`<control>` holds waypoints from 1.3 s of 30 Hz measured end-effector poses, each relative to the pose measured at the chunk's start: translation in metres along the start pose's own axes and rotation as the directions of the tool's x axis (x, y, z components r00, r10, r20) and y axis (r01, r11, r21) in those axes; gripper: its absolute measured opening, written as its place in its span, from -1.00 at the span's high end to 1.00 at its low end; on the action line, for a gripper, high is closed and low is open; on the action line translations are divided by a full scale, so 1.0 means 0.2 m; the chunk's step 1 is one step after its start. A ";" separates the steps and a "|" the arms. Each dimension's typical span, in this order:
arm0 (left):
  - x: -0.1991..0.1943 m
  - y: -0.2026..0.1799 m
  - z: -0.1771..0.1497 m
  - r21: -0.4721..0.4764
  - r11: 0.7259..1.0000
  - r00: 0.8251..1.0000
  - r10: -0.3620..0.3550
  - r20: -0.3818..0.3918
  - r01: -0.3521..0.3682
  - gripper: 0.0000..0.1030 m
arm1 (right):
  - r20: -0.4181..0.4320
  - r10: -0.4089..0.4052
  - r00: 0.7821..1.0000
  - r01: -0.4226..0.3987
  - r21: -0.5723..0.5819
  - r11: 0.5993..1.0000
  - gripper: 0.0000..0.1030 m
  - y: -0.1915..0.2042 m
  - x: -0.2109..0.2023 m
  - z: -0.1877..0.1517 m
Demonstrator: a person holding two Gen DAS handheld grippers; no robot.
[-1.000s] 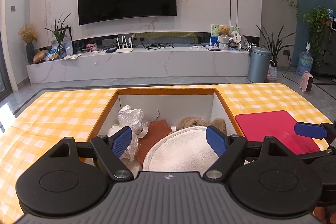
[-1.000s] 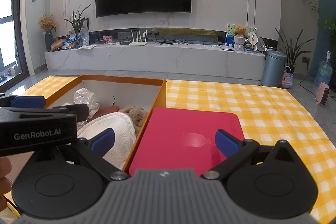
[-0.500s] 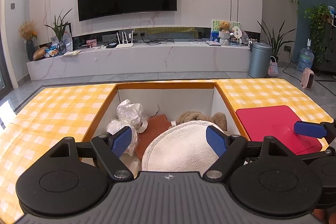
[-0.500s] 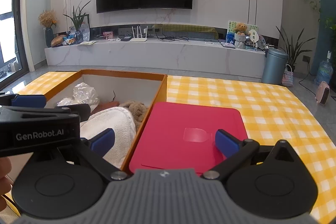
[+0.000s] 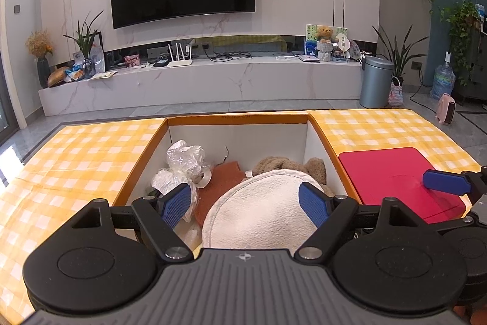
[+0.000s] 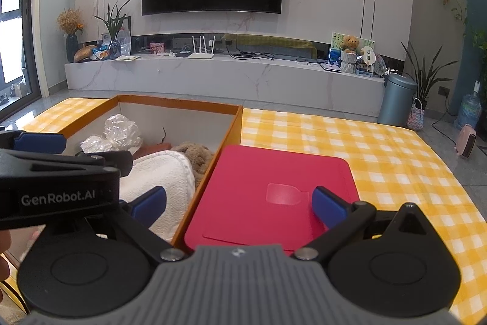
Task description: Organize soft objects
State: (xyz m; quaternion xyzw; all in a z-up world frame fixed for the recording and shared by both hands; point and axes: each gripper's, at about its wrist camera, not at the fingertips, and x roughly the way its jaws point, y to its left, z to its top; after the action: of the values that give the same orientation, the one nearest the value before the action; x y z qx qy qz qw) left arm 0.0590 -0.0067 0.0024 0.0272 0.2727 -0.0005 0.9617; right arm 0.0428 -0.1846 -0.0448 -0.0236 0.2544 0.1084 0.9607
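An open orange-rimmed box (image 5: 237,119) (image 6: 178,102) holds a white round cushion (image 5: 261,212) (image 6: 161,172), a brown plush toy (image 5: 283,165) (image 6: 196,153), an orange-brown cloth (image 5: 222,175) and crumpled clear plastic (image 5: 182,157) (image 6: 121,128). My left gripper (image 5: 245,204) is open and empty above the cushion, at the box's near side. My right gripper (image 6: 239,203) is open and empty over the near edge of a red flat lid (image 6: 274,191) (image 5: 392,175) lying right of the box. The left gripper's side (image 6: 57,181) shows in the right wrist view.
The box and lid rest on a yellow checked cloth (image 5: 70,154) (image 6: 395,154) covering the table. Beyond the table's far edge are a marble TV bench (image 5: 197,81), a grey bin (image 5: 376,81) and potted plants.
Both grippers have drawn back and risen slightly; the box and red lid sit a little farther off in view. Both stay open. The box contents have not moved.
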 end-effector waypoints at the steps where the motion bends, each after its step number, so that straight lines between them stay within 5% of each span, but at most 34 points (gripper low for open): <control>1: 0.00 0.00 0.00 0.000 1.000 1.000 0.000 0.000 0.000 -0.83 | -0.001 0.000 1.000 0.000 0.000 1.000 -0.94 0.00 0.00 0.00; 39: -0.01 0.00 -0.03 0.015 1.000 0.999 0.017 -0.028 -0.016 -0.83 | -0.005 -0.019 1.000 0.019 -0.069 0.997 -0.95 0.02 0.01 -0.02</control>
State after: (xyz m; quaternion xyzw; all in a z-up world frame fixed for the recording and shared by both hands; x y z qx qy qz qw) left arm 0.0545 -0.0066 -0.0011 0.0366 0.2858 0.0059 0.9576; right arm 0.0421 -0.1811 -0.0489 -0.0592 0.2529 0.1078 0.9596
